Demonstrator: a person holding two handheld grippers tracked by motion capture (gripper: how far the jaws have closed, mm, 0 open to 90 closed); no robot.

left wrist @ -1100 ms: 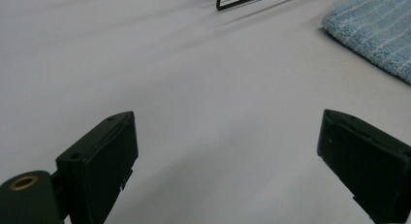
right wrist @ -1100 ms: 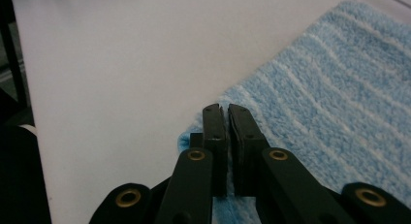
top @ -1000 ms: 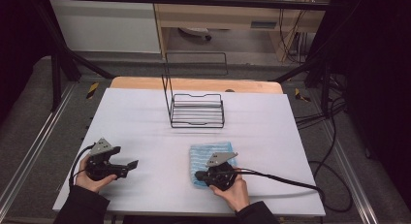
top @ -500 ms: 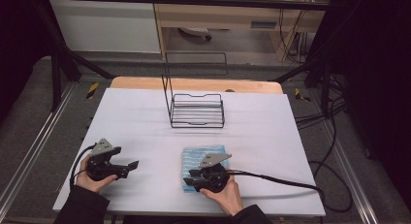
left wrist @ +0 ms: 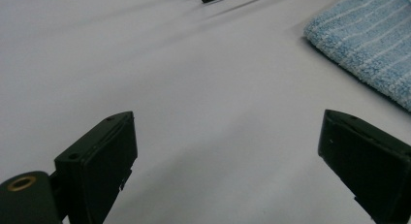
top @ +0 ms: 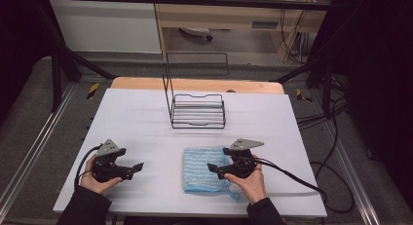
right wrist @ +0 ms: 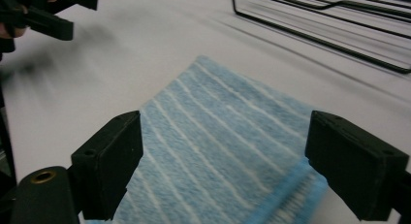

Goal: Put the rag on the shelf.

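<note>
Hovering low over a folded blue towel [top: 204,169], our right gripper [top: 214,168] has just been spreading its jaws, which now stand released with the cloth lying beneath them rather than pinched. Our left gripper [top: 136,167], at about eight o'clock on the desk [top: 136,113], is likewise wide apart and holds nothing, bare surface showing between its jaws in the left gripper view.

We find the towel near the front edge, around six o'clock, flat and folded over itself, a loose corner trailing toward five o'clock beside the right hand [top: 248,181]. We judge it light, soft and limp: it should sag and unfold if lifted by one point, and may slide on the smooth desk covering. A folded edge or a corner looks the best place to pinch, with both layers caught together; the thicker hem seen in the right gripper view [right wrist: 291,195] offers some bite.

Farther back, toward twelve o'clock, stands a black wire rack [top: 197,110], well apart from the cloth.

We can read no brand, label or writing on any item.
</note>
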